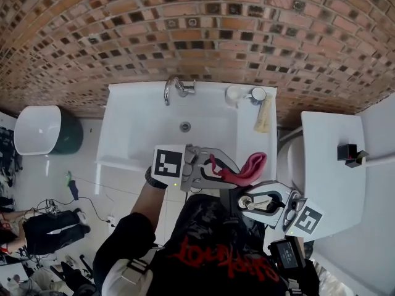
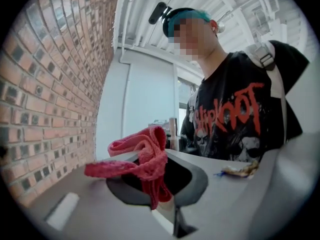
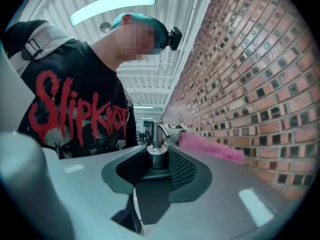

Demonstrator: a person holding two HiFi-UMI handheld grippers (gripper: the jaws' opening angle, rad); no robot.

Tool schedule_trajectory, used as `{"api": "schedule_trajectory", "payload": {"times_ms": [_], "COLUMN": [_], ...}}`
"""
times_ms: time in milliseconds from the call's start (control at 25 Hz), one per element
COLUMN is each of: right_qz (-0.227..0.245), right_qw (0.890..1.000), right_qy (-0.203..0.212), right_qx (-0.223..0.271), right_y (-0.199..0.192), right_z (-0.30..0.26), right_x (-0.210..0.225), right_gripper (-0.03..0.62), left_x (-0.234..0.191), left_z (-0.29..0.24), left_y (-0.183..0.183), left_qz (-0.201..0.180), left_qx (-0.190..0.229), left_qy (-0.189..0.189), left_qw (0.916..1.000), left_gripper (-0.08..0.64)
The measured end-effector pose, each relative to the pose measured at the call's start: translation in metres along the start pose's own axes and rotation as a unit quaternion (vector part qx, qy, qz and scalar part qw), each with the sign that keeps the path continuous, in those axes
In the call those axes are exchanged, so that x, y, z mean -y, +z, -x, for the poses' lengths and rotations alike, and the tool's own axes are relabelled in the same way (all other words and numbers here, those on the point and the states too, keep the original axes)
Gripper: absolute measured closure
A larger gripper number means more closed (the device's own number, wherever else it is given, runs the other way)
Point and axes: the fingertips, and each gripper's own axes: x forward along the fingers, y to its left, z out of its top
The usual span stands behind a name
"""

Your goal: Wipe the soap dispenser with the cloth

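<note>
The left gripper [image 1: 232, 172] has its fingers clenched on the red cloth [image 2: 147, 156]. The right gripper [image 1: 248, 203] grasps the soap dispenser [image 3: 158, 151] between its 2 fingers, seemingly at the neck, near the sink [image 1: 142, 128]. Press the cloth's loose fold onto the pump and rub, with the right grip firm.

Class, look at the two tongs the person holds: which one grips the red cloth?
The left tongs: the red cloth hangs pinched between them, while the right tongs are closed on the metal pump of the soap dispenser instead.
</note>
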Motion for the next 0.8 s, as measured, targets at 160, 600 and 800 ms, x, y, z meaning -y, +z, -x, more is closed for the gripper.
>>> {"api": "schedule_trajectory", "payload": {"times_ms": [160,600,800], "right_qz": [-0.006,-0.081,-0.082], "right_qw": [1.000,0.945,0.925], "right_qy": [0.003,-0.070,-0.297], "right_qx": [-0.012,0.309,0.222], "right_y": [-0.004,0.101,0.064], "right_z": [-0.005,0.075,0.096], "right_x": [-0.004,0.051,0.111], "right_gripper": [0.457,0.457,0.457], "left_x": [0.002,-0.017,-0.049], "left_z": [0.000,-0.038,-0.069], "left_y": [0.013,-0.094,-0.112], "left_qz": [0.014,0.111,-0.052], "left_qx": [0.026,-0.007,-0.138], "left_qy": [-0.019,0.023,0.258], "left_qw": [0.9994,0.9935,0.9547], "left_gripper": [0.512,0.512,0.512]}}
